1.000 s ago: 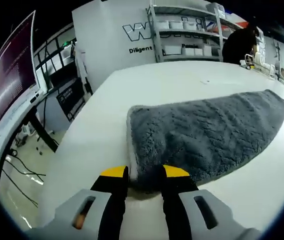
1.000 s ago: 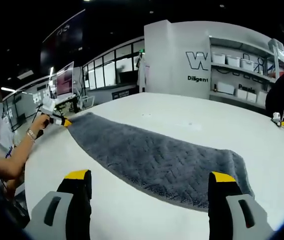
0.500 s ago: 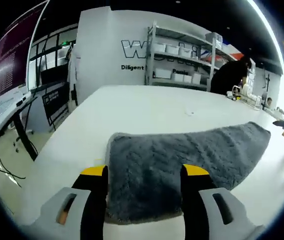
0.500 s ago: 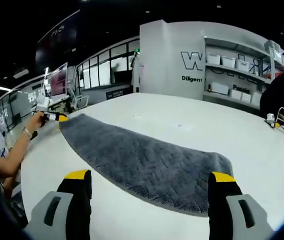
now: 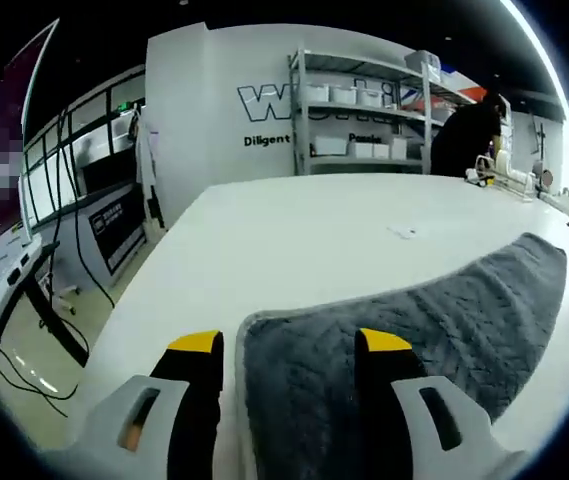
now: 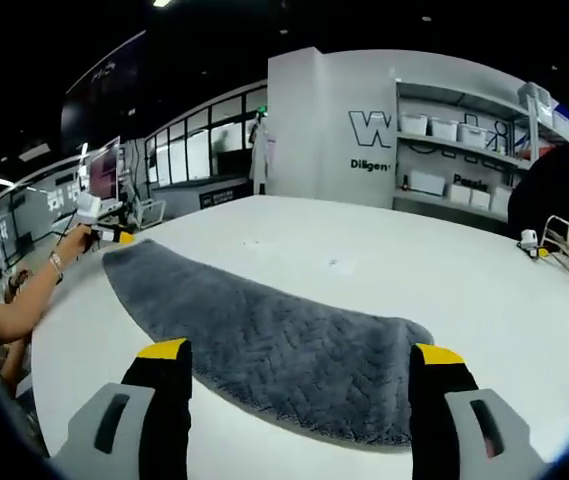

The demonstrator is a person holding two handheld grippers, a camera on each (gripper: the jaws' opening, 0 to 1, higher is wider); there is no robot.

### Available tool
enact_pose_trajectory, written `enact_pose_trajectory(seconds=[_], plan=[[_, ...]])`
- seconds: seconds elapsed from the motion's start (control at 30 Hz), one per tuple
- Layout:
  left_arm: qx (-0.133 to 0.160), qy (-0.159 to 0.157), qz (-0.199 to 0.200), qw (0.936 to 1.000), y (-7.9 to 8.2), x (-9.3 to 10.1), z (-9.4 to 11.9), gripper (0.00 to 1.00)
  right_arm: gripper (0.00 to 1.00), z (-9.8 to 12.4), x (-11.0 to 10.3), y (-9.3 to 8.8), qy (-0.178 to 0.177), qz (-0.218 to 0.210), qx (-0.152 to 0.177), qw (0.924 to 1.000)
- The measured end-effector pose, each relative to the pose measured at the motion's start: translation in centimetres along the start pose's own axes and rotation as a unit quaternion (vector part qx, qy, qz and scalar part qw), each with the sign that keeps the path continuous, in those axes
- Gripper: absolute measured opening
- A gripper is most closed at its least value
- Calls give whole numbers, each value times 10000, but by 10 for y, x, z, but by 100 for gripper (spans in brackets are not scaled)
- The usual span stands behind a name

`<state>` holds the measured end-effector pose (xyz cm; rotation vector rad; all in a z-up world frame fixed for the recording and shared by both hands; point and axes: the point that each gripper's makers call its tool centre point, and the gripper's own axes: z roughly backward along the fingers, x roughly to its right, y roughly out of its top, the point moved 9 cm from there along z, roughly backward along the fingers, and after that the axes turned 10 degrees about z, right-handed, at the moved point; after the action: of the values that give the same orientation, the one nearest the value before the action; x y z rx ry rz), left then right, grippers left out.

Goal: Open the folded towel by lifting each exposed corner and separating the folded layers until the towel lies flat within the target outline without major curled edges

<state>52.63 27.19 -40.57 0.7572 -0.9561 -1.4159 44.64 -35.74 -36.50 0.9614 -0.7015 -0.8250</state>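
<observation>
Grey towel (image 5: pixel 419 340): in left gripper view, lies on the white table (image 5: pixel 294 230), near end under your jaws.
Left gripper (image 5: pixel 289 345): jaws spread, towel corner between them, nothing pinched.
Background: shelf rack (image 5: pixel 359 110) with bins against the wall.
Right gripper view: towel runs as a long strip across the table, folded, from near right to far left.
Right gripper (image 6: pixel 299 352): jaws wide apart, just above towel's near edge, holding nothing.
Far end: your left gripper sits beside the towel's far corner.

Bright overhead light, glare at right, fisheye-bent edges, sharp focus
</observation>
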Motion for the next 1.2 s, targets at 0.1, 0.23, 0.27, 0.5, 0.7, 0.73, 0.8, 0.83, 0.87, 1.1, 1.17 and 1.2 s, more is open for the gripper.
enact_pose_trajectory(seconds=[0.1,0.23,0.27,0.5,0.7,0.73,0.8,0.83,0.87,1.1,1.17,1.2], plan=[[-34,70,-170,9998,5,-6,-16,42,86,-1,5,0,-62,-48,18,10000],[-184,43,-246,9995,1,-14,-30,37,85,-4,8,-4,-79,-138,-8,9999],[-215,23,-244,9995,0,-16,-33,36,84,-5,8,-6,-80,-160,-26,9998],[-352,-91,-139,9992,-13,-19,-43,29,83,-10,10,-13,-102,-251,-171,9995],[-368,-139,-300,9988,-15,-19,-41,13,79,-12,17,-12,-156,-289,-186,9993],[-364,-146,-331,9987,-13,-22,-44,7,78,-11,19,-11,-172,-278,-183,9993],[-372,-157,-358,9985,-13,-22,-45,3,75,-11,23,-9,-209,-270,-169,9993],[-389,-156,-385,9984,-14,-21,-45,3,73,-11,26,-8,-223,-257,-164,9993],[-404,-141,-423,9982,-13,-20,-45,3,71,-13,31,-6,-248,-253,-181,9992],[-405,22,-598,9974,-11,-19,-48,1,68,-26,56,-5,-370,-224,-405,9982],[-414,68,-628,9971,-11,-19,-48,1,66,-33,67,-7,-396,-207,-456,9980],[-424,84,-651,9969,-10,-19,-48,1,64,-37,75,-8,-454,-241,-461,9976]])
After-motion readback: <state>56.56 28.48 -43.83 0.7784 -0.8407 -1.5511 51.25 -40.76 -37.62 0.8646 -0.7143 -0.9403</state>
